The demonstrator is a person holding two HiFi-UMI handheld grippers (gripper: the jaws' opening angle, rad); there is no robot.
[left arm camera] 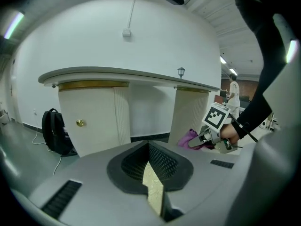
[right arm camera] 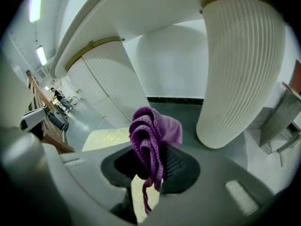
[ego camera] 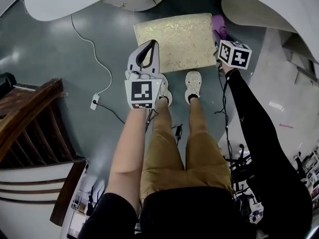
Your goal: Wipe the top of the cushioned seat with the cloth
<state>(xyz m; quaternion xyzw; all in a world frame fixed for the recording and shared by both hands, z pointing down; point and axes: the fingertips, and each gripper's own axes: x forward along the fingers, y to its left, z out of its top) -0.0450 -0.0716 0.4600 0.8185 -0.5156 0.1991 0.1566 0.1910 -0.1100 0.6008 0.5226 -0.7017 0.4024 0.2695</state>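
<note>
Fingers (right arm camera: 175, 166) of the right gripper (right arm camera: 151, 171) are pinched on the purple cloth (right arm camera: 153, 133), which bunches up in folds above the jaws with a loose tail hanging below them. That firm grip suits the job: a wad sticking out past the tips can be pressed and dragged across fabric without the hard jaws scraping it. The cloth hangs in the air by the far right corner of the cushioned seat (ego camera: 174, 41), whose gold-patterned top lies to the left of it and lower; I judge it is not touching the top, so wiping has not begun. The left gripper (ego camera: 145, 54) hovers over the seat's near left corner, its fingers (left arm camera: 165, 163) drawn close together with nothing between them, only a sliver of the gold top showing through the gap; it looks parked there to stay out of the cloth's sweep or to steady the seat if needed. The person's white shoes (ego camera: 193, 85) stand just at the seat's near edge on the grey-green floor (ego camera: 75, 59). Further out lie a white cable (ego camera: 102, 66) to the left, a wooden stair rail (ego camera: 30, 108) beyond it, and a fluted white column (right arm camera: 240, 69) near the right gripper.
</note>
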